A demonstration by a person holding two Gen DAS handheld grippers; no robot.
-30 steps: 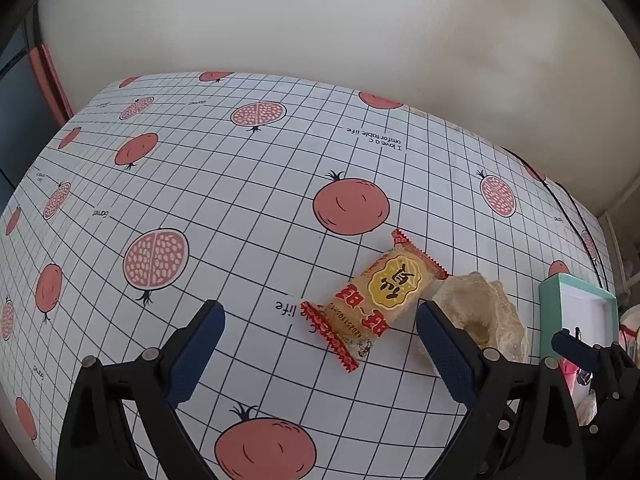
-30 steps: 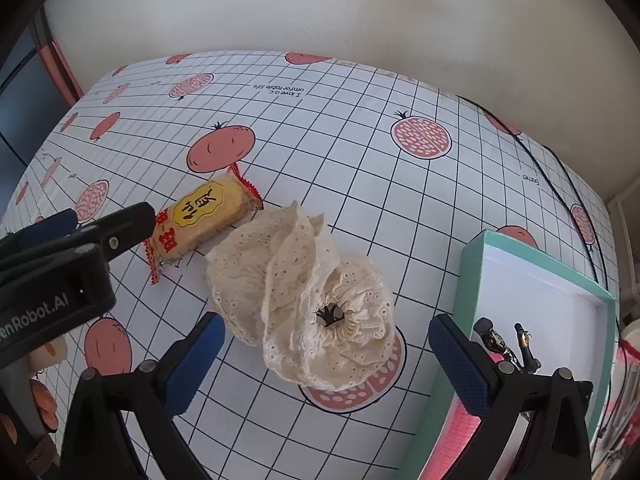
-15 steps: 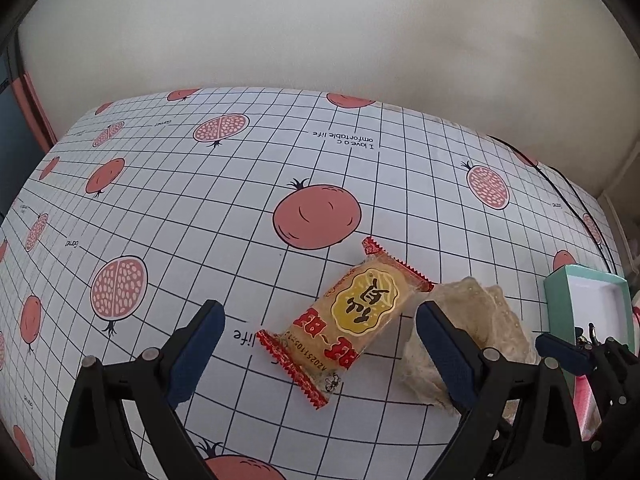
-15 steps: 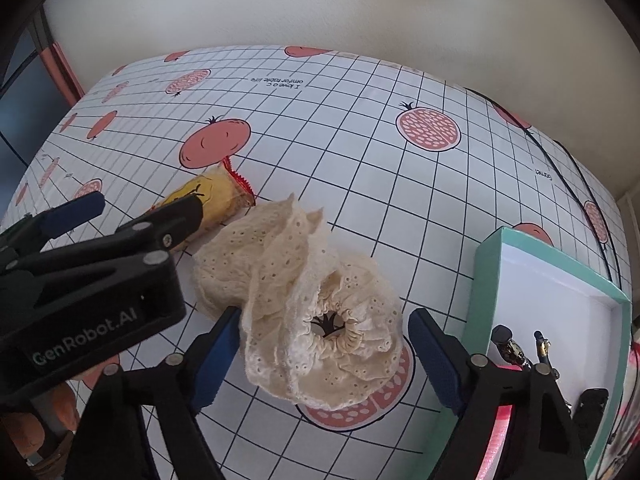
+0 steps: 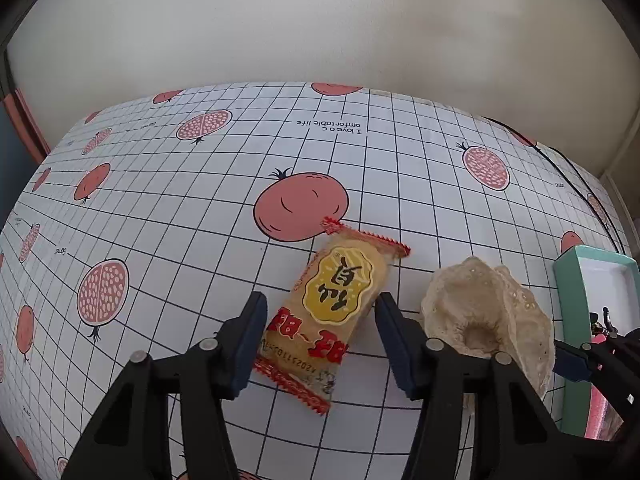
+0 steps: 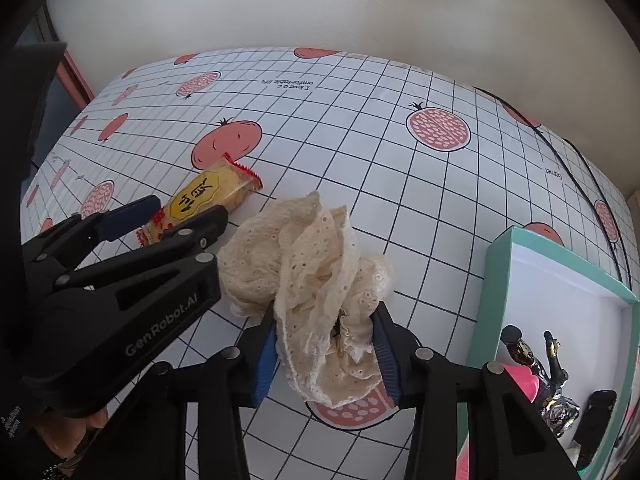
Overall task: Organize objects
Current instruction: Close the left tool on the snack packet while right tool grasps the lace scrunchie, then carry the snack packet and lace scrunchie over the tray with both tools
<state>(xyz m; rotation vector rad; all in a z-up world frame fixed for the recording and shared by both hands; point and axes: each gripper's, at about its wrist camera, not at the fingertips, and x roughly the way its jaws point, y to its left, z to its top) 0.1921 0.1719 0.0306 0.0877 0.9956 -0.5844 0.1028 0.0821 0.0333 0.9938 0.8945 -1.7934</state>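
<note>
My left tongs [image 5: 320, 336] parted, straddling snack packet [image 5: 336, 312] lying flat on surface [image 5: 200, 208]; pads near packet's sides, contact unclear. Packet light, crinkly, probably brittle inside: grip mid-body across width, gently. My right tongs [image 6: 326, 354] clenched on lace scrunchie [image 6: 312, 280], just beside packet. Scrunchie soft, bunches easily; bite into gathered core. Teal box [image 6: 496, 280] at right.

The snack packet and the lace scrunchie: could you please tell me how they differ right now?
The snack packet is a flat, glossy yellow-and-red wrapper lying on the tablecloth; the lace scrunchie is a soft, cream, ruffled bundle. The left gripper straddles the packet, seemingly with gaps at its sides, while the right gripper has closed on the scrunchie, bunching its fabric. Both sit side by side, left of the teal box.
</note>
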